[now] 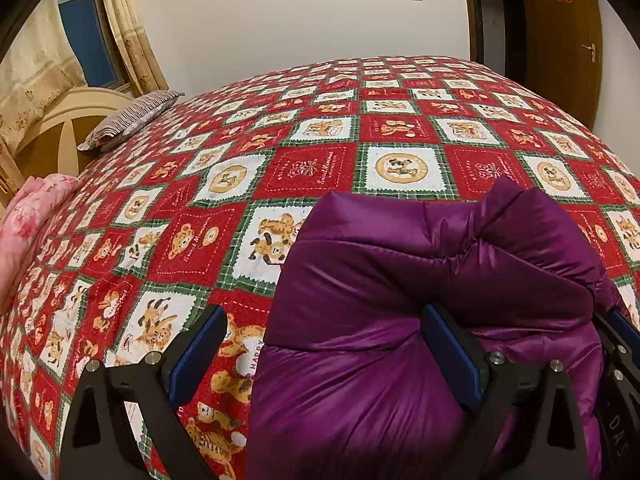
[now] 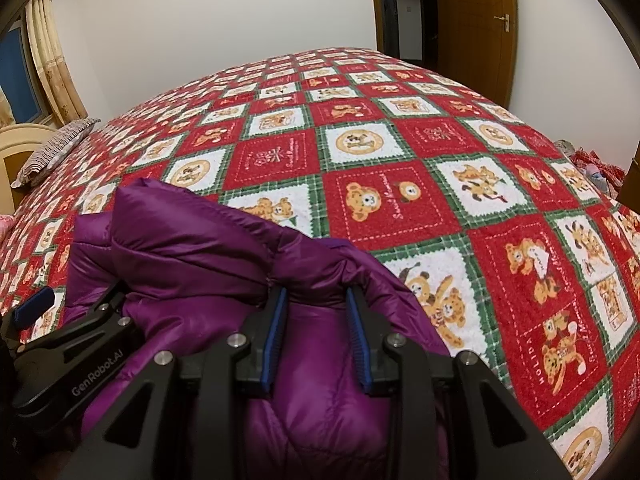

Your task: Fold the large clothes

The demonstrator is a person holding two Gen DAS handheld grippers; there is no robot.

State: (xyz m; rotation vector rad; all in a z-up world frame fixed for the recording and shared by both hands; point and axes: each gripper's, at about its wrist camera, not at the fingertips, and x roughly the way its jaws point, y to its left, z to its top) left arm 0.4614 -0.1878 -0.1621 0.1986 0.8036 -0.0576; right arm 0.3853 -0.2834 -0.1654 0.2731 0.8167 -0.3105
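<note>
A bulky purple puffer jacket (image 1: 400, 280) lies bunched on the bed at its near edge. My left gripper (image 1: 324, 312) stands open and wide. Its right finger (image 1: 448, 344) presses into the jacket, while its left finger (image 1: 200, 344) hovers over bare bedspread. In the right wrist view the jacket (image 2: 192, 248) fills the lower left. My right gripper (image 2: 317, 294) is shut on a puffy fold of it, which bulges between the blue pads. One finger of the left gripper (image 2: 38, 303) shows at the left edge there.
The bed carries a red, white and green bear-print bedspread (image 1: 400, 128). A striped pillow (image 1: 128, 120) and a cream headboard (image 1: 60, 120) sit far left, with a pink quilt (image 1: 32, 216) nearer. A wooden door (image 2: 472, 20) stands beyond the bed, and clutter (image 2: 596, 168) lies at the right.
</note>
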